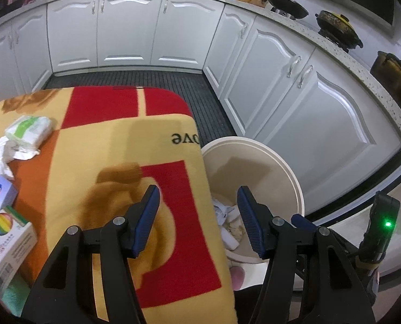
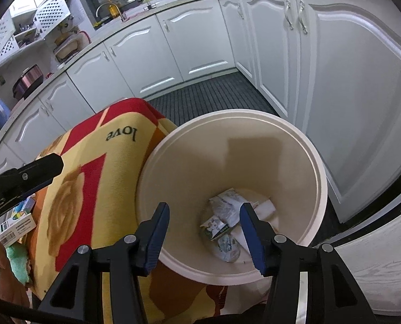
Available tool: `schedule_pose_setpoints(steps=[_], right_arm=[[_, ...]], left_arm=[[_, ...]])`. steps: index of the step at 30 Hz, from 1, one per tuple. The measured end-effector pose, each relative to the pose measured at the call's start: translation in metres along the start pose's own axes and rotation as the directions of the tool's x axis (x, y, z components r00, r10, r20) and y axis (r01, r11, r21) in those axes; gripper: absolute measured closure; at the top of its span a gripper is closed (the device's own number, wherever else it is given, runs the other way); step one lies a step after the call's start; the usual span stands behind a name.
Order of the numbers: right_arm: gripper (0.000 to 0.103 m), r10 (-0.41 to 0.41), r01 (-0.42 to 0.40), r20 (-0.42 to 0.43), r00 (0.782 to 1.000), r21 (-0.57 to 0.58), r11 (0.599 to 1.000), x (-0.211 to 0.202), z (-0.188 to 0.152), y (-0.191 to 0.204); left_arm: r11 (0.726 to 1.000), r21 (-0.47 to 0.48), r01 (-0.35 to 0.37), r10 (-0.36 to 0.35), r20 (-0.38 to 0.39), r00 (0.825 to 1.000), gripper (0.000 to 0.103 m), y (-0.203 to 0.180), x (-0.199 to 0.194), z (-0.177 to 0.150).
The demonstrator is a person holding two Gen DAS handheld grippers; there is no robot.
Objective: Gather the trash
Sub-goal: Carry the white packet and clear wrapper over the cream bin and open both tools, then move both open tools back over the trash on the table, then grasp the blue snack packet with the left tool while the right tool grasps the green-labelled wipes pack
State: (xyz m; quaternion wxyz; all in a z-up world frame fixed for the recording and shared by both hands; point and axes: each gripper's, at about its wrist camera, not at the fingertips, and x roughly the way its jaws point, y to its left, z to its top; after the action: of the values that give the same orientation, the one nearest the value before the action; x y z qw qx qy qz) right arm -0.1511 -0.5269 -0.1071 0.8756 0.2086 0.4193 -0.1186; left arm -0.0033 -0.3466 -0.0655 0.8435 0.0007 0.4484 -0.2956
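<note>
The right hand-held gripper [image 2: 204, 232] hangs over the mouth of the round cream plastic bin [image 2: 319, 178], its blue-padded jaws apart with nothing between them. At the bottom of the bin lie crumpled white papers and small printed wrappers [image 2: 224, 216]. The left hand-held gripper [image 1: 197, 216] is over the edge of the desk, which is covered by a red, yellow and orange blanket [image 1: 119, 145]; its jaws are also apart and hold nothing. On the far left of the desk remain a crumpled white tissue [image 1: 9, 151], a white tissue pack with green print [image 1: 29, 129] and small cardboard medicine boxes [image 1: 6, 240]. The bin stands on the floor just beside the desk.
</note>
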Motion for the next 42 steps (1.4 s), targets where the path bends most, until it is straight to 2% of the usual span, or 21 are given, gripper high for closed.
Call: schedule_pose_setpoints(steps=[8,12,16,21,27,30,33,35,38,39,42], right_arm=[[0.05,0.023,-0.023,0.007,1.0,-0.041,0.999,-0.009,0.001,0.027],[0.04,0.048,-0.046,0.022,0.999,-0.066,0.997,-0.014,0.003,0.047],[0.039,0.071,-0.068,0.026,0.997,-0.098,0.993,-0.017,0.005,0.069],[0.039,0.108,-0.106,0.008,0.994,-0.136,0.985,-0.012,0.006,0.097],[0.039,0.163,-0.163,-0.016,0.987,-0.162,0.973,-0.004,0.006,0.129],[0.039,0.174,-0.176,-0.03,0.984,-0.195,0.965,0.0,0.005,0.148],[0.039,0.189,-0.195,-0.047,0.981,-0.223,0.955,0.005,0.005,0.165],[0.038,0.198,-0.205,-0.056,0.979,-0.238,0.949,0.008,0.005,0.175],[0.035,0.213,-0.226,-0.077,0.974,-0.258,0.939,0.016,0.006,0.194],[0.035,0.218,-0.232,-0.083,0.972,-0.264,0.936,0.018,0.006,0.199],[0.035,0.227,-0.248,-0.103,0.968,-0.291,0.924,0.026,0.008,0.216]], left_arm=[[0.999,-0.01,-0.037,0.037,0.035,0.999,0.045,0.014,-0.026,-0.001],[0.999,-0.026,-0.043,0.044,0.043,0.998,0.045,0.025,-0.04,-0.003],[0.998,-0.031,-0.063,0.064,0.047,0.997,0.044,0.037,-0.056,-0.003],[0.995,-0.041,-0.087,0.089,0.047,0.995,0.044,0.063,-0.08,-0.001],[0.988,-0.094,-0.126,0.13,0.031,0.991,0.044,0.117,-0.109,0.002],[0.978,-0.125,-0.166,0.17,0.021,0.985,0.044,0.149,-0.121,0.002],[0.96,-0.197,-0.2,0.205,0.004,0.979,0.044,0.191,-0.128,-0.001],[0.947,-0.254,-0.199,0.203,-0.014,0.979,0.042,0.218,-0.129,-0.004],[0.919,-0.362,-0.157,0.16,-0.023,0.987,0.034,0.258,-0.123,-0.012],[0.902,-0.401,-0.158,0.161,-0.028,0.987,0.034,0.272,-0.119,-0.014],[0.877,-0.447,-0.176,0.173,-0.049,0.984,0.033,0.293,-0.108,-0.019]])
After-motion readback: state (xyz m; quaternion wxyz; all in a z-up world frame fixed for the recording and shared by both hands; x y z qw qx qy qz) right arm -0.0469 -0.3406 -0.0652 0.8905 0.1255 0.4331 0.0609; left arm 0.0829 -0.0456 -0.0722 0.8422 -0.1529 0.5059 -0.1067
